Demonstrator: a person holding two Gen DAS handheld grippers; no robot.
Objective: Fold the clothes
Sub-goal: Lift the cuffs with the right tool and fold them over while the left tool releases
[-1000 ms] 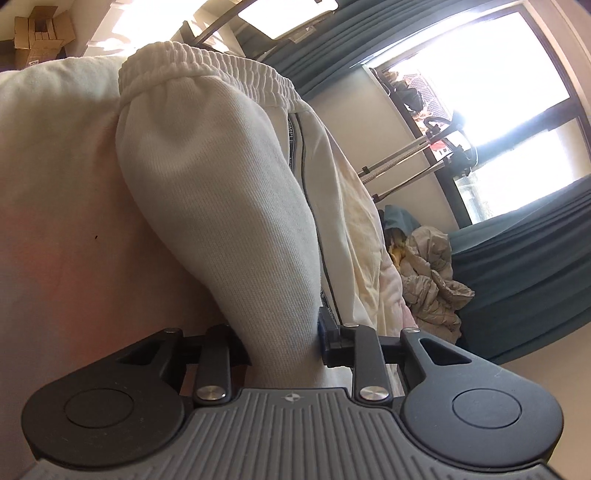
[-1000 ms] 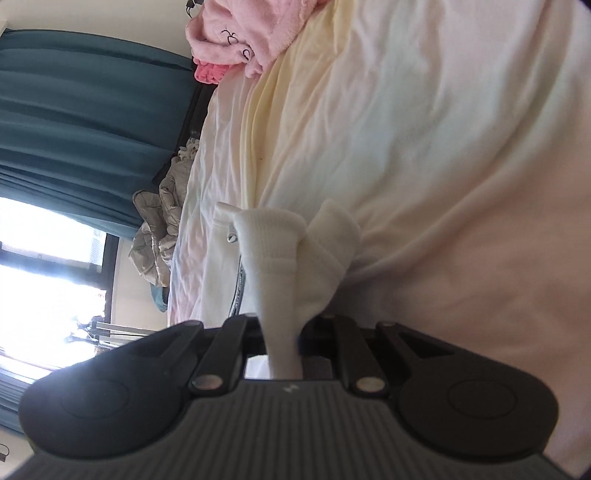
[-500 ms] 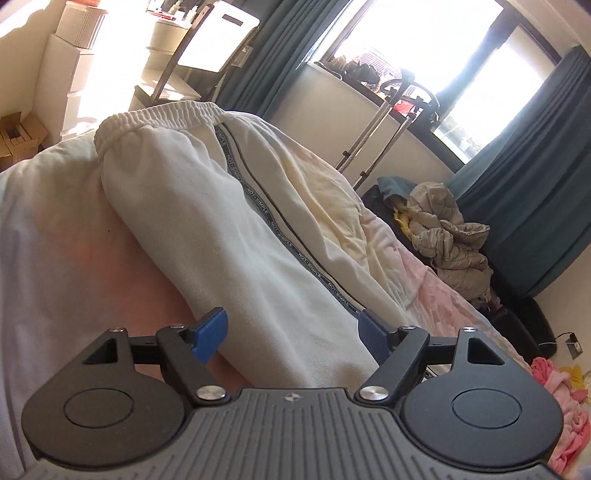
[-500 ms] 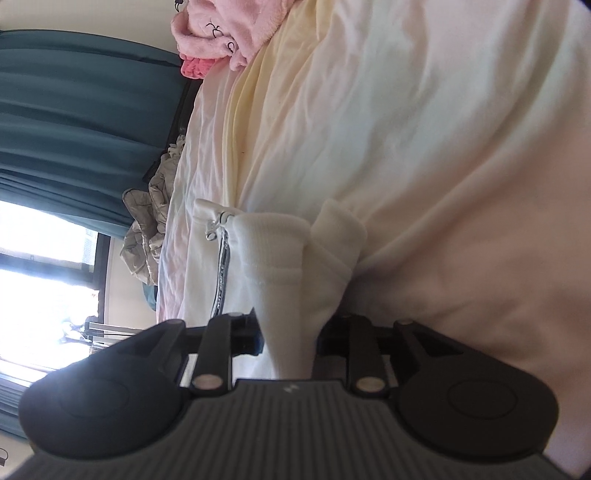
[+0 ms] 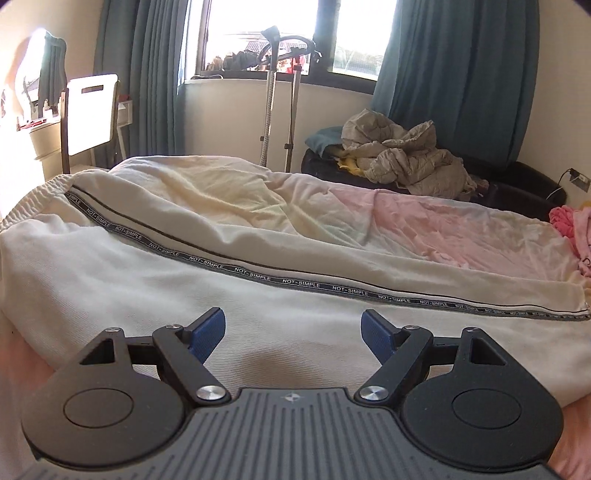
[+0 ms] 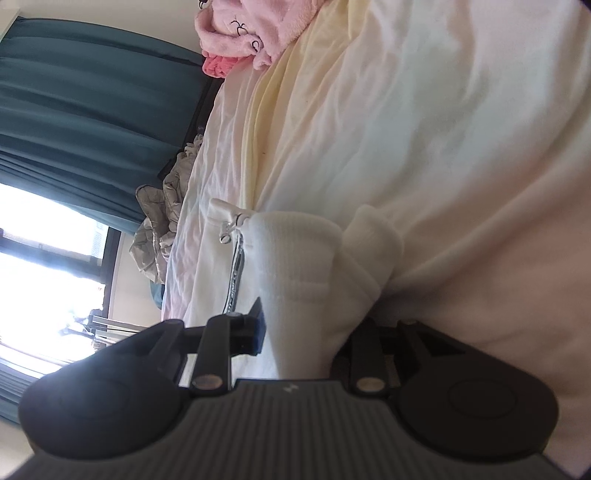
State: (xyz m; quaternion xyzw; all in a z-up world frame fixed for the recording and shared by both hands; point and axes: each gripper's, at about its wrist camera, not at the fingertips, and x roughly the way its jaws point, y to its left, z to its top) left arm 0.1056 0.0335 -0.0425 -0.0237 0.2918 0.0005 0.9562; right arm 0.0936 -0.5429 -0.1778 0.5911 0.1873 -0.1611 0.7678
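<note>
Since a second ago the left hand-held gripper [image 5: 293, 332] has let go of the cream trousers [image 5: 258, 302] and levelled out; its blue pads [image 5: 207, 330] now stand wide apart with nothing between them. The right hand-held gripper [image 6: 314, 328] has loosened too: its jaws have spread from a tight pinch, and the left blue pad [image 6: 258, 325] sits just clear of the fabric. The right-hand finger is hidden behind cloth, so contact there cannot be told.

Containers: none in view holding anything.

Trousers lie lengthwise across the bed [image 5: 443, 236], elastic waistband [image 5: 33, 199] at far left, the black "NOT-SIMPLE" side tape [image 5: 295, 282] running left to right. The leg fabric spreads directly ahead of and beneath the left gripper's open fingers.

Right wrist view, rolled sideways: the ribbed cuff end of the trousers [image 6: 314, 258] bunches up between the gripper's fingers, a small metal zip pull [image 6: 227, 232] beside it, all resting on the pale bedsheet [image 6: 424, 129].

Off the bed: crumpled grey quilted jacket [image 5: 402, 158] on a dark bench, pink garments [image 6: 236, 33] at the bed's end, teal curtains [image 5: 454, 81], white chair [image 5: 92, 112].
</note>
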